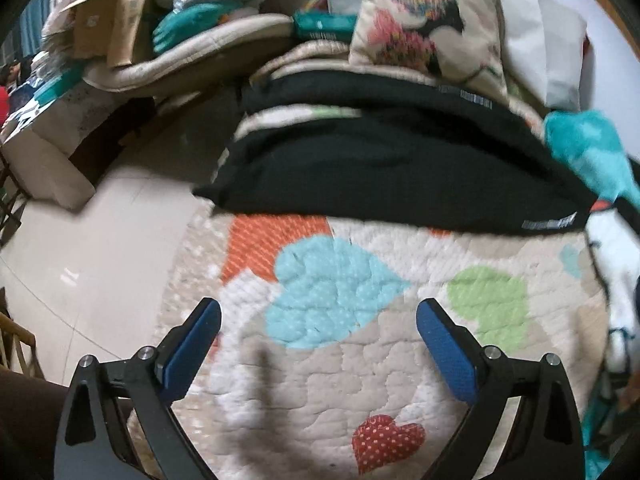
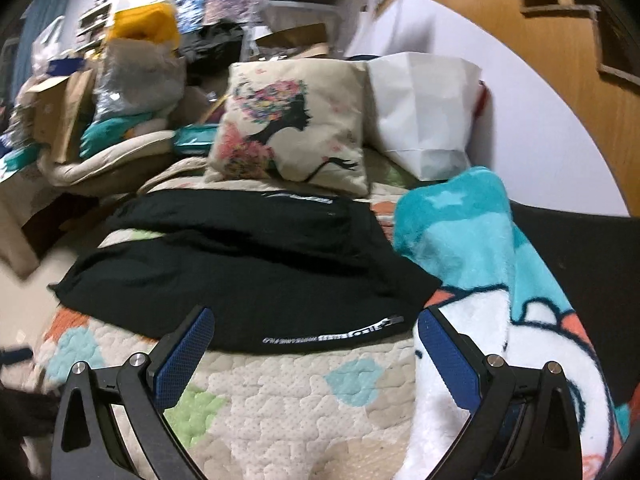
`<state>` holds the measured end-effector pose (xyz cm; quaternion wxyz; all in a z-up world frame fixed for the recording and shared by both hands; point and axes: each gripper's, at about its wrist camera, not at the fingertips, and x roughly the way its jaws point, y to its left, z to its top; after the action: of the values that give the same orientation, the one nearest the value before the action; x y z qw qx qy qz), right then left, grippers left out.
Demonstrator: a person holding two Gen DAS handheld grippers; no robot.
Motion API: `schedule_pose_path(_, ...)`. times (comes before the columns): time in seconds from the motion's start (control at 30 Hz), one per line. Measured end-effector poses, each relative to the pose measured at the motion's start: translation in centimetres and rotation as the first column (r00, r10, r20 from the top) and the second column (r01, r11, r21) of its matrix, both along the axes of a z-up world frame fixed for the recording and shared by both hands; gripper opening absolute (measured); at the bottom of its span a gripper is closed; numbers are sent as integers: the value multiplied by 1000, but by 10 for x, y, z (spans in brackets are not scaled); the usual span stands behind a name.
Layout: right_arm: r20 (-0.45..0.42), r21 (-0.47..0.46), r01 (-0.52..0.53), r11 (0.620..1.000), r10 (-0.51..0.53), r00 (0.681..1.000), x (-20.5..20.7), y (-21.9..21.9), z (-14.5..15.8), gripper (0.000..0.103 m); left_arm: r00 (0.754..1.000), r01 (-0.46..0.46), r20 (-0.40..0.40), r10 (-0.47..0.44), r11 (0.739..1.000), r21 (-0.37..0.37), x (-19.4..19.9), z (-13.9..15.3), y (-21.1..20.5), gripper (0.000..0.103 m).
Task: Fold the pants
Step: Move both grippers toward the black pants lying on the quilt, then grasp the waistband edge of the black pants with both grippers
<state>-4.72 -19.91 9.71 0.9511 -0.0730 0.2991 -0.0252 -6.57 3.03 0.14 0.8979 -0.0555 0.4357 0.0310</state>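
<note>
Black pants [image 1: 384, 160] lie across a quilted bedspread with heart patches [image 1: 340, 360], the two legs spread apart with a strip of quilt showing between them. They also show in the right wrist view [image 2: 248, 272], with white lettering along the near hem. My left gripper [image 1: 318, 320] is open and empty, hovering over the quilt short of the pants' near edge. My right gripper [image 2: 316, 330] is open and empty, its fingertips just at the near hem of the pants.
A teal and white fleece blanket [image 2: 480, 264] lies right of the pants. A printed cushion [image 2: 292, 128] and a white paper bag [image 2: 424, 112] sit behind. Boxes and bags [image 1: 120, 20] pile up at the far left. The floor [image 1: 80, 260] is at the left.
</note>
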Motion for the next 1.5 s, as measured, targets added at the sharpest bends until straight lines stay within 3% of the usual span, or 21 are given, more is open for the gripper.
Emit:
schedule_pose_path(0.13,-36,16,-38,999,38,999,1,5,-2,103,1000,1,5,-1,1000,1,12,14,11,98)
schedule_pose_path(0.2,-115,109,-67,992,79,990,9,2,-10,103,999,14,-31,-14,1000,-20,27,10,16,98)
schedule_pose_path(0.3,-214,235,-61,970,113,970,27,-6,-25,103,996,-15,-86,4,991,-130,55,-1,34,98)
schedule_pose_path(0.4,-271,284,-31,958,112,956,41,-13,-36,103,991,-64,-125,40,978,-197,76,-10,48,98)
schedule_pose_path(0.57,-326,291,18,957,81,942,79,-32,-30,103,995,-54,-90,37,981,-189,110,6,57,98)
schedule_pose_path(0.87,-393,260,-18,965,123,911,208,-77,-8,102,999,-19,-37,15,993,-112,228,42,96,98)
schedule_pose_path(1.03,-407,214,-94,972,176,896,283,-81,-14,102,998,-40,-50,37,997,-66,294,27,122,98)
schedule_pose_path(1.17,-418,181,-156,971,220,882,342,-72,-26,101,998,-34,-52,30,995,-89,343,10,136,98)
schedule_pose_path(1.33,-435,145,-232,962,273,858,391,-57,-43,101,998,30,-53,-36,993,-111,391,-4,139,98)
schedule_pose_path(1.5,-460,154,-284,946,323,827,428,-46,-61,99,991,103,-76,-106,993,-51,424,-20,131,98)
